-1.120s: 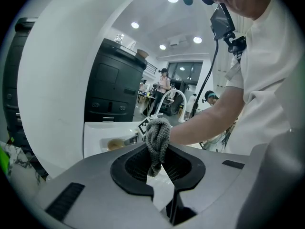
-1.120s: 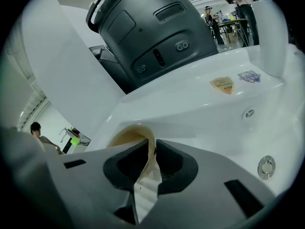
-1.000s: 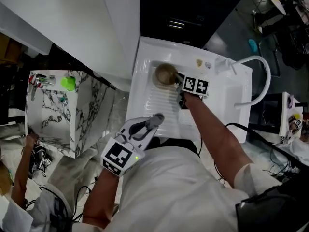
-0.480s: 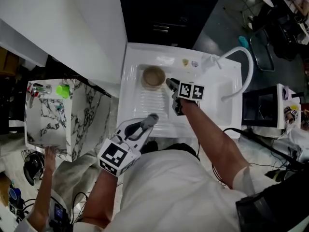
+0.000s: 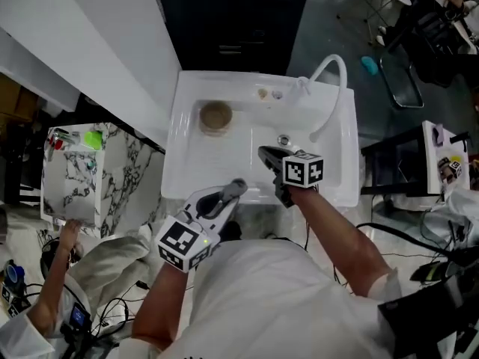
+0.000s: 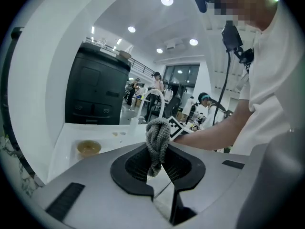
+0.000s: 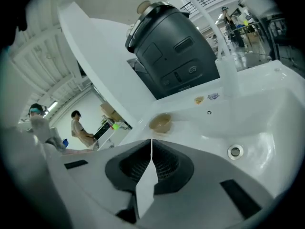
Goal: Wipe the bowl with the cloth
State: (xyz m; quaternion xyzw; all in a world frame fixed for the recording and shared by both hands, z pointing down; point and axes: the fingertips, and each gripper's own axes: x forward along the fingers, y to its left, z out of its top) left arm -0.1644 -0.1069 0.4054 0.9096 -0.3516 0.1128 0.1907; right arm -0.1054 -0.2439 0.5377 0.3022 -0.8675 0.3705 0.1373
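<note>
Grey cloth (image 6: 157, 136) between left tongs (image 6: 160, 165)

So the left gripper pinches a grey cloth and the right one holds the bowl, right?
No: the right gripper holds nothing; its jaws have just closed, empty, in the right gripper view. The bowl sits on the sink's drainboard. The left gripper does pinch the cloth.

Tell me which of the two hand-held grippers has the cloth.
The left hand-held gripper: the grey cloth is pinched between its jaws. On the right hand-held gripper the jaws have just been closing and meet with nothing between them.
</note>
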